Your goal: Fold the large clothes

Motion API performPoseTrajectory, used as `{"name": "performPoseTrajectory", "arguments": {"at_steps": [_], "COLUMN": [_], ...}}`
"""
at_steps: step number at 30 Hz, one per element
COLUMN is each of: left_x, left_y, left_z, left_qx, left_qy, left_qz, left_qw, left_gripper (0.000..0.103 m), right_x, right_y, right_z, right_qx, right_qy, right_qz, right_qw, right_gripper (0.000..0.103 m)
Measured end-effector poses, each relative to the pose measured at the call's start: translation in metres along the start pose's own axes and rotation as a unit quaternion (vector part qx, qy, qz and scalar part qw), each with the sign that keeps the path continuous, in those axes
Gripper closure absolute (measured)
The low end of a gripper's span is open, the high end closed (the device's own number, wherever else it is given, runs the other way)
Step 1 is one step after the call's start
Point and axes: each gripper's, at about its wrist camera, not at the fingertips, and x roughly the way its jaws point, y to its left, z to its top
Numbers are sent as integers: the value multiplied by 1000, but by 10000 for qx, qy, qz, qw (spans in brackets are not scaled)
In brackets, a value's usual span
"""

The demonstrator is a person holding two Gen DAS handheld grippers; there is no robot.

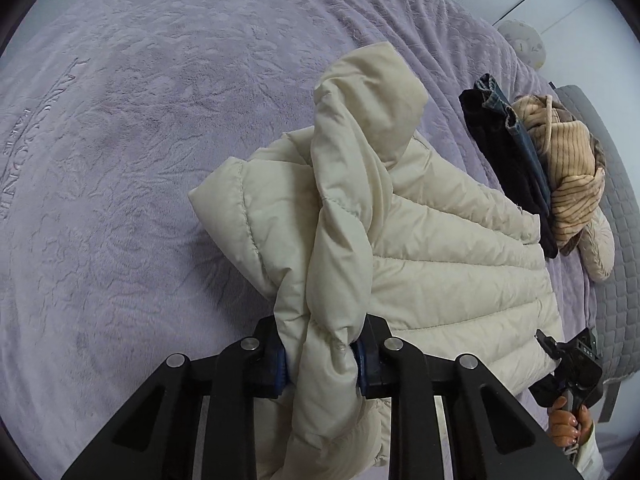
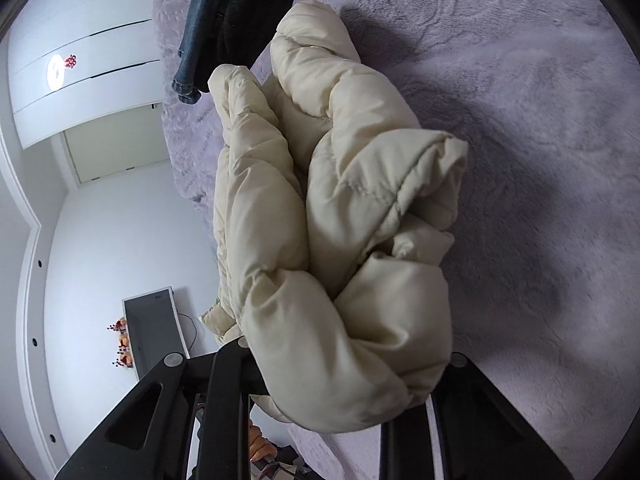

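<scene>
A cream quilted puffer jacket (image 1: 420, 264) lies on a lilac plush bedspread (image 1: 140, 140). My left gripper (image 1: 322, 356) is shut on a bunched fold of the jacket, its blue pads pressing the fabric from both sides, and a sleeve or hood part rises away from it. In the right wrist view the jacket (image 2: 340, 208) is bunched up and drapes over my right gripper (image 2: 340, 380), whose fingertips are hidden under the fabric; the jacket hangs from it, lifted off the bedspread (image 2: 540, 160). The right gripper (image 1: 572, 364) and the hand holding it also show at the left view's lower right.
A pile of other clothes sits on the bed beyond the jacket: dark jeans (image 1: 516, 156) and a beige striped garment (image 1: 568, 176). The jeans (image 2: 208, 24) hang close above the jacket in the right view. White wardrobe doors (image 2: 80, 60) and a monitor (image 2: 154, 332) stand off the bed.
</scene>
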Motion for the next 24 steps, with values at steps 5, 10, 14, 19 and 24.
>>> {"name": "performPoseTrajectory", "arguments": {"at_steps": [5,10,14,19,24], "left_x": [-10,-14,-19,-50,-96], "left_y": [0,3,1,5,13], "left_z": [-36,-69,-79,-80,-80], "left_qx": [29,38,82,65,98], "left_qy": [197,355,431,253,-137], "left_qz": [109,309,571,739,835], "left_qw": [9997,9989,9974,9969,9964], "left_gripper": [76,76,75,75,75], "right_x": [-17,-47,-48,-66,-103], "right_y": [-5,-17,-19,-9,16], "right_z": [-10,-26,-31,-31,-36], "right_qx": [50,113,150,-205,-864], "right_qy": [39,68,125,116,-190], "right_qz": [-151,-358,-645,-1431,-2126], "right_qw": [9999,9993,9977,9894,9731], "right_gripper": [78,78,72,47,51]}}
